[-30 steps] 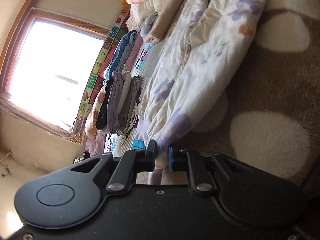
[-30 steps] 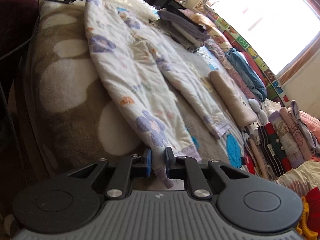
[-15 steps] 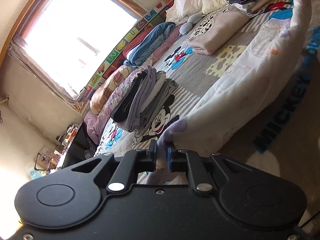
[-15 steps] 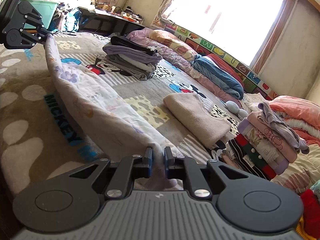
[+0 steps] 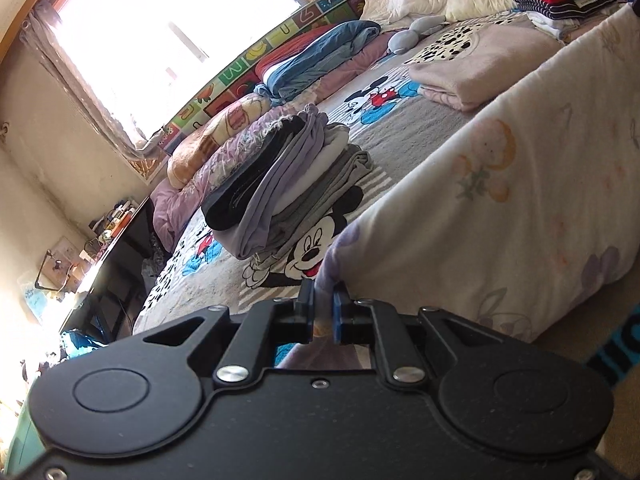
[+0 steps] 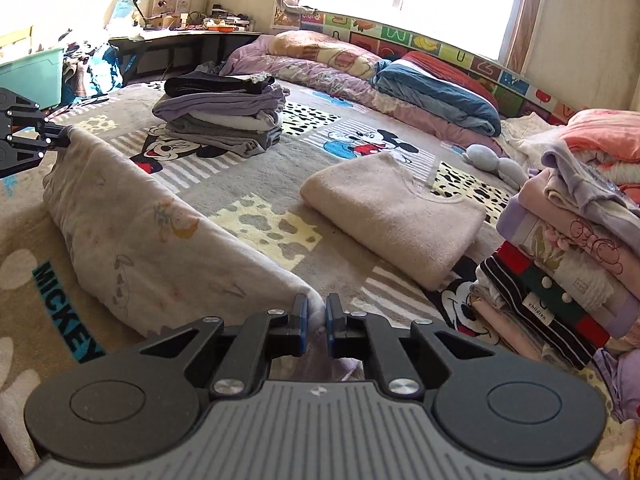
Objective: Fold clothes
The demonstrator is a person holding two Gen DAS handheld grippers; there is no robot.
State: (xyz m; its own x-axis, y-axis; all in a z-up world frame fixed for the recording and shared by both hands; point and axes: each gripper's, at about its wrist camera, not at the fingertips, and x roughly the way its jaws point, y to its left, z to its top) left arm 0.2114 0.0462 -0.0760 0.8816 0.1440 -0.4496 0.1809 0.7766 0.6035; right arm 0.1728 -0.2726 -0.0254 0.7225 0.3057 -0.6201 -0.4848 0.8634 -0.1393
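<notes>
A white floral garment [image 6: 152, 240] hangs stretched between both grippers above the cartoon blanket [image 6: 260, 224]. My right gripper [image 6: 316, 320] is shut on one corner of it at the near end. My left gripper [image 6: 60, 138] shows at the far left of the right wrist view, pinching the opposite corner. In the left wrist view the left gripper [image 5: 322, 308] is shut on a purple-tinted edge of the floral garment [image 5: 500, 208], which runs away to the upper right.
A folded grey and purple stack [image 6: 224, 116] lies behind the garment. A folded beige sweater [image 6: 392, 208] sits mid-bed. A tall folded pile [image 6: 580, 248] stands at the right. Rolled quilts [image 6: 400, 76] line the window wall. A green bin [image 6: 32, 72] stands at the left.
Both grippers have lifted the garment off the blanket and swung level, carrying it doubled over toward the middle of the bed. Both stayed shut on it.
</notes>
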